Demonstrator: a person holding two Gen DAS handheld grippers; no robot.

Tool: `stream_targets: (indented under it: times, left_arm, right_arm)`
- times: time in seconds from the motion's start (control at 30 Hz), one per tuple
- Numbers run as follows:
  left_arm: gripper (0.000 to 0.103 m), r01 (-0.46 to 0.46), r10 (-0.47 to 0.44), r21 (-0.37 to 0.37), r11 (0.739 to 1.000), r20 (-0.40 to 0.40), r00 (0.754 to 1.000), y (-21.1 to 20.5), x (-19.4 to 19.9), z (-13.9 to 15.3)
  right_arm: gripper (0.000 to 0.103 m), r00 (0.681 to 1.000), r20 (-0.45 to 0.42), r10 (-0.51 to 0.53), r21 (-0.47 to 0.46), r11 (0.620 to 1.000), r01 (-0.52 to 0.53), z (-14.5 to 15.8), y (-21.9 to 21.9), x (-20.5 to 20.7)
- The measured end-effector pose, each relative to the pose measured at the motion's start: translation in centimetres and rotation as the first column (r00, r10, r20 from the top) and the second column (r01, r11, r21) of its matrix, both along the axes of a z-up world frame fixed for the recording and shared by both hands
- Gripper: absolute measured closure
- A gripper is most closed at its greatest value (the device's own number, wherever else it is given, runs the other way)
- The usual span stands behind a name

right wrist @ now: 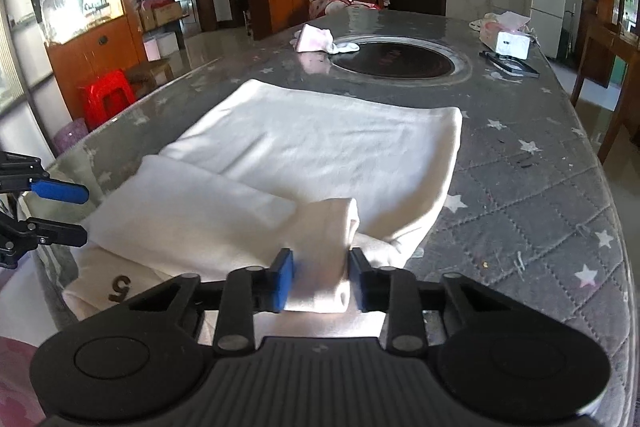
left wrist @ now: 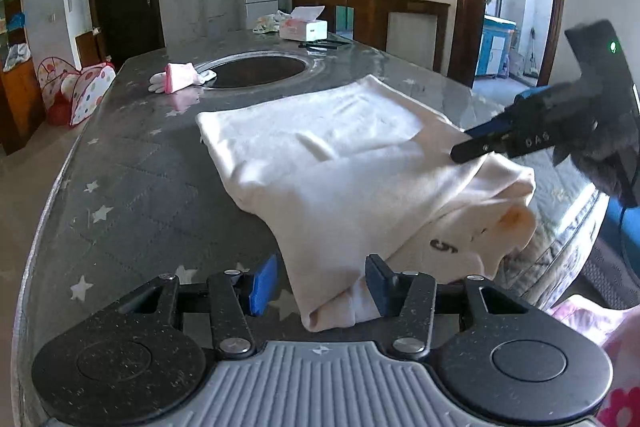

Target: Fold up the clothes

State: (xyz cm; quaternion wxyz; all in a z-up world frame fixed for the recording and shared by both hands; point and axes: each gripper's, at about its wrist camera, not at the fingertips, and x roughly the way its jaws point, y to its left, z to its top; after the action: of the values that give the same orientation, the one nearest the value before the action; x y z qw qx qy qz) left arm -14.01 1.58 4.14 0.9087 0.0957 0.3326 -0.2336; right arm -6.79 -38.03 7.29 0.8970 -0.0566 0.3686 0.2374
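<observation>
A cream-white garment (left wrist: 320, 155) lies partly folded on the grey quilted star-pattern table (left wrist: 132, 187); it also shows in the right wrist view (right wrist: 320, 143). A "5" print (right wrist: 120, 285) shows at its near edge. My left gripper (left wrist: 320, 285) is open, with a fold of the garment hanging between its blue pads without being pinched. My right gripper (right wrist: 320, 279) has its pads against a bunched fold of the garment (right wrist: 324, 267). The right gripper also shows in the left wrist view (left wrist: 464, 147), and the left gripper in the right wrist view (right wrist: 80, 215).
A round dark recessed hob (right wrist: 394, 61) sits in the table's middle. Pink and white gloves (right wrist: 316, 41) lie beside it. A tissue box (right wrist: 506, 41) and a black object (right wrist: 510, 63) sit at the far right. The table's edge (right wrist: 624, 247) is close on the right.
</observation>
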Motion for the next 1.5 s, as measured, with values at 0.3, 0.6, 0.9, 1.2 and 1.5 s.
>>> stream_targets:
  times: [0.3,0.6,0.9,1.2,1.5]
  left_arm:
    - [0.097,0.018,-0.017,-0.006,1.000,0.015,1.000,0.7,-0.6,0.0]
    - [0.095,0.020,-0.021,-0.022,1.000,-0.040,0.999,2.3,-0.6,0.1]
    - [0.087,0.019,-0.020,-0.099,0.995,-0.001,1.000,1.7,1.6,3.0]
    - [0.081,0.035,-0.041,-0.110,0.993,-0.051,0.998,-1.8,6.7,0.9]
    - [0.072,0.004,-0.015,-0.131,0.991,-0.079,0.997,-1.2,6.9,-0.2]
  right_arm:
    - [0.096,0.997,0.065,0.039,-0.007,0.999,-0.039,2.7,0.4,-1.7]
    - [0.085,1.000,-0.006,0.011,-0.020,1.000,-0.011,1.6,-0.5,-2.2]
    - [0.078,0.997,0.072,0.022,-0.003,1.000,-0.022,3.4,-1.0,-1.8]
    - [0.078,0.994,0.057,0.097,-0.003,0.995,-0.096,1.1,2.3,0.1]
    - [0.073,0.995,0.041,0.092,-0.012,0.996,-0.092,0.2,2.0,0.4]
